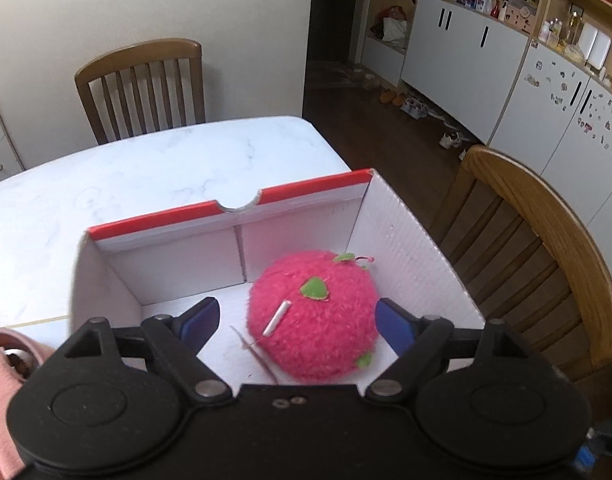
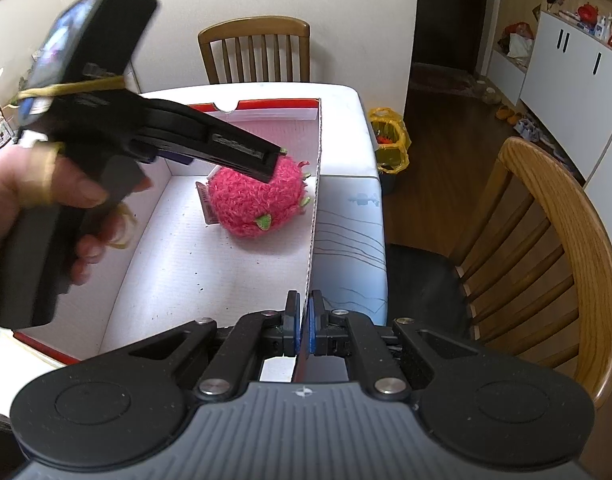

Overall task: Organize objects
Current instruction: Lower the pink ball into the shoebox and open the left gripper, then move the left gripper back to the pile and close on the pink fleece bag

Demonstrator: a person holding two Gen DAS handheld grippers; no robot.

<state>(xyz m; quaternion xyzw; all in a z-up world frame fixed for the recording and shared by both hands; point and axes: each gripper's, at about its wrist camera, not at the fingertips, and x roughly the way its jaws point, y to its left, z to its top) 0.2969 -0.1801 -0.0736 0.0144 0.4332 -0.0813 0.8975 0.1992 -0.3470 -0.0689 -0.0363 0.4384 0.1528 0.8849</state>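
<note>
While my left fingers (image 1: 296, 326) hang spread apart, the fuzzy pink plush (image 1: 312, 316) with green leaf patches lies inside the white box (image 2: 312, 216). My right fingers (image 2: 303, 326) are clamped on the box's side wall.

Soft, even indoor light; fisheye-bent edges, slight motion blur, dim doorway.

Both wrist views near, angled down, sharing the box (image 1: 410, 240) interior

White marble table (image 1: 166, 160), wooden chairs (image 1: 146, 84), dark floor (image 1: 386, 132), white cabinets (image 1: 462, 56).
</note>
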